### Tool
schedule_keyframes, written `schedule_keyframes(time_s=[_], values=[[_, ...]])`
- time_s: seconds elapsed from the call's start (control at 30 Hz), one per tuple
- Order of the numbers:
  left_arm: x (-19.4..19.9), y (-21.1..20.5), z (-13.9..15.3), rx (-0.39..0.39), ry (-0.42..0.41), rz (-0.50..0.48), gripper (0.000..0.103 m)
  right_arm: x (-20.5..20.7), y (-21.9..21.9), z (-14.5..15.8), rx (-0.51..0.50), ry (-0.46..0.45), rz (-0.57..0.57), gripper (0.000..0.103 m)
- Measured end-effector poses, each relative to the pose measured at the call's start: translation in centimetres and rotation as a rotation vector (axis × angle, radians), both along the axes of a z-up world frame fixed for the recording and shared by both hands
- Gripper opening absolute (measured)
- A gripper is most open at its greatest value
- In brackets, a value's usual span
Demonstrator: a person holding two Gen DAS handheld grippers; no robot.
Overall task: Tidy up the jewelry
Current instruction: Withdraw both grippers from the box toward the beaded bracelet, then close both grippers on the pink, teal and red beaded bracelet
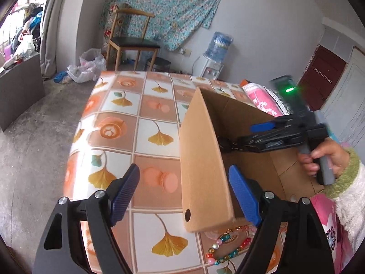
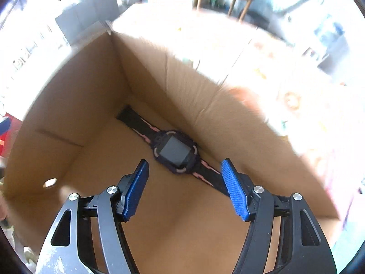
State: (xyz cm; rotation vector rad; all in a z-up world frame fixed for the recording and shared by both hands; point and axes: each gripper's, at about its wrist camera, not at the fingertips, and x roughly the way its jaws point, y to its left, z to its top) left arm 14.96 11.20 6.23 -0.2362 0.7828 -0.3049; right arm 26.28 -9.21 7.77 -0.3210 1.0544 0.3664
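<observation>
Table (image 1: 118, 123): covered by a cloth printed with ginkgo leaves and peach squares; most of the left wrist view is filled by it.
Cardboard box (image 1: 203, 159): set open-topped on the right part of the table, with a small round hole seen low in its near side wall.
Left gripper (image 1: 184, 191): held above the near edge of the table, jaws spread wide with nothing between the blue pads; the box's near corner is seen between the fingers, but it is not touched.
Right gripper (image 2: 183, 187): pointed down into the box, its handle held by a hand (image 1: 324, 159) in a fuzzy white sleeve with a green cuff; the jaws are apart and nothing is clamped.
Watch (image 2: 175, 153): laid flat on the box floor against the right inner wall, strap stretched out from far-left to near-right; it is seen beyond the pads, apart from them.
Beaded bracelet (image 1: 228, 246): left on the cloth outside the box, just near of its near wall, partly hidden by the left gripper's right finger.
</observation>
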Motion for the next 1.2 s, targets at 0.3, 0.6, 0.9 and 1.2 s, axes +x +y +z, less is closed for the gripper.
schedule_keyframes(time_s=[0.3, 0.6, 0.9, 1.2], values=[[-7.7, -2.2, -2.5, 0.146, 0.022, 0.056, 0.090, -20.4, -5.2, 6.7, 0.306, -0.273, 0.067, 0.078], [-10.4, -5.0, -6.6, 0.138, 0.063, 0.030, 0.085, -22.8, -3.8, -3.7, 0.404, -0.137, -0.140, 0.053], [-9.6, -5.9, -8.1, 0.086, 0.095, -0.019, 0.040, -20.0, -4.2, -6.5, 0.446, -0.059, -0.252, 0.031], [-8.1, -7.2, -9.1, 0.117, 0.137, -0.053, 0.023, -19.9, -3.4, -7.9, 0.411, -0.037, -0.261, 0.023]])
